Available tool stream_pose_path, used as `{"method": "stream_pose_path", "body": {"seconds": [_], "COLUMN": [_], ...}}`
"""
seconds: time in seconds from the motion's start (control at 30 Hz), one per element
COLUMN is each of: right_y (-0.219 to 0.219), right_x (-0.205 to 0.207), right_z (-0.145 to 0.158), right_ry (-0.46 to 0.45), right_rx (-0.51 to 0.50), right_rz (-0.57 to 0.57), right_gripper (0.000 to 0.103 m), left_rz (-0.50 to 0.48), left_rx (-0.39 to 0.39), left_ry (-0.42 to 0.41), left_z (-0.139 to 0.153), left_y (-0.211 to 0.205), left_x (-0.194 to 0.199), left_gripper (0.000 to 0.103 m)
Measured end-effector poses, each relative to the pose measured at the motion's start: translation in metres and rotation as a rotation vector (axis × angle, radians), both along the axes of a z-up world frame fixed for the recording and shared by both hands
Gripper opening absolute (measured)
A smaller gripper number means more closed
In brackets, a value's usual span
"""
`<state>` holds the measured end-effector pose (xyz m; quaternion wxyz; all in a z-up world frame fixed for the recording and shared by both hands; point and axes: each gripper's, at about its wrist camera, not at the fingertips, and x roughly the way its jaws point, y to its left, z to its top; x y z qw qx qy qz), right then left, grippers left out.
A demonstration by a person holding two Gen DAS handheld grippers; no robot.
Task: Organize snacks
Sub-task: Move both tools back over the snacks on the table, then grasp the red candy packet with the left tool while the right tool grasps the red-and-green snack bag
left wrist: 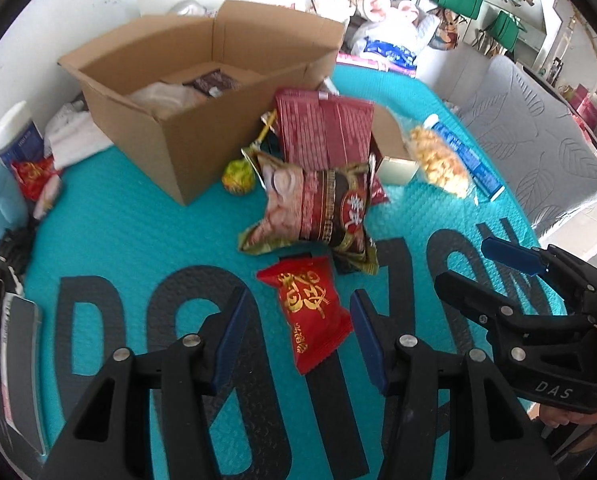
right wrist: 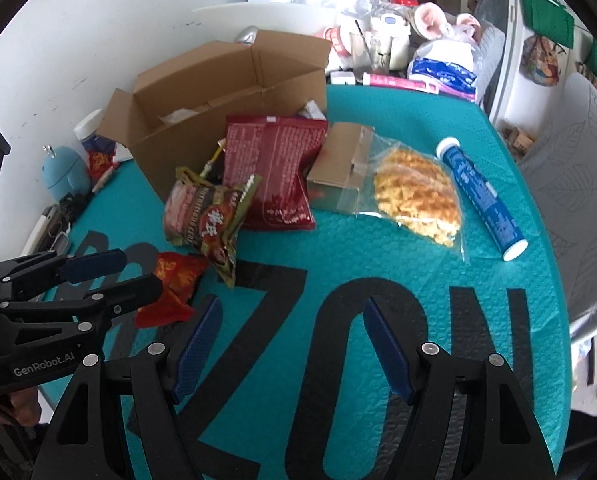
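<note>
teal mat [right wrist: 338, 248]: both tongs tilted downward, spread; left tongs [left wrist: 296, 332] straddle red packet [left wrist: 310, 316].

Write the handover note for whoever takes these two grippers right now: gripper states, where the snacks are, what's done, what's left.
Left gripper: open, small red packet between its jaws, not gripped.
Right gripper: open, empty, above bare teal mat.
Cardboard box: open, a few items already inside.
Still on the mat: green-red bag, large dark red bag, clear bag of yellow snacks, blue tube, lollipop.
Left: probably grip the red packet, box it, then the rest.
</note>
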<state>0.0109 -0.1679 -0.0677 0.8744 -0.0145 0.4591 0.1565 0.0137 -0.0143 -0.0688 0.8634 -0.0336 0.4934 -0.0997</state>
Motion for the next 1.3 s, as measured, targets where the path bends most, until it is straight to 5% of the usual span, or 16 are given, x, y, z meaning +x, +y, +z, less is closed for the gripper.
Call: {"method": "stream_pose_path", "body": {"seconds": [0.33,0.47,0.53,0.73,1.1,1.3], "right_y": [0.0,0.002,0.004,0.016,0.059,0.08], "right_x": [0.014,0.019,0.022,0.03,0.057,0.079], "right_z": [-0.019,-0.021,-0.021,-0.019,-0.011,-0.015], "right_ry": [0.049,0.059,0.061,0.07,0.084,0.127], "right_rx": [-0.004,-0.004,-0.002,0.022,0.083,0.123], "right_rz": [0.007,0.013,0.018,0.05,0.128,0.119], "right_gripper": [0.073,0.073,0.073,0.075,0.094,0.094], "left_rz": [-0.03,-0.049,-0.046,0.018,0.149,0.183], "left_rx": [-0.007,0.011,-0.004,-0.012,0.006,0.009], "left_ry": [0.05,0.021,0.026,0.029,-0.014,-0.025], "left_z": [-0.028,-0.029,-0.029,-0.023,-0.012,-0.013], "left_y": [-0.007,-0.006,-0.002,0.029,0.084,0.1], "left_x": [0.015,0.015,0.017,0.014,0.011,0.015], "left_gripper": [0.05,0.033,0.032,0.032,0.032,0.032]}}
